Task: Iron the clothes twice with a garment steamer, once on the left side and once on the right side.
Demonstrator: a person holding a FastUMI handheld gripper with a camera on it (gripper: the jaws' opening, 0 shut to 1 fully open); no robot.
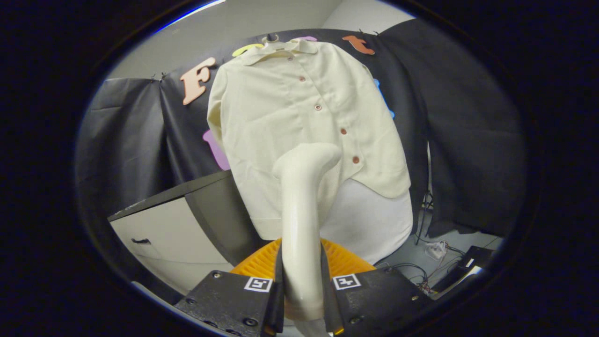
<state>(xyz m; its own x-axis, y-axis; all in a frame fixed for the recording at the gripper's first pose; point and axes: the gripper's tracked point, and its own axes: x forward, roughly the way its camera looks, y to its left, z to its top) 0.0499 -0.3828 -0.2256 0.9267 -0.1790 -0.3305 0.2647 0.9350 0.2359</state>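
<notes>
One cream shirt (299, 126) hangs on the booth wall, and five small brown buttons (318, 107) can be counted down its front. One white garment steamer (302, 210) stands between the fingers of the one gripper (302, 299), whose two fingers press against its handle from either side. Each finger carries one square black-and-white marker (259, 283), making two markers. Behind the steamer sits one orange ribbed object (344, 260). One white cabinet (164, 238) stands beside the shirt, with one dark handle (140, 241) on its front
</notes>
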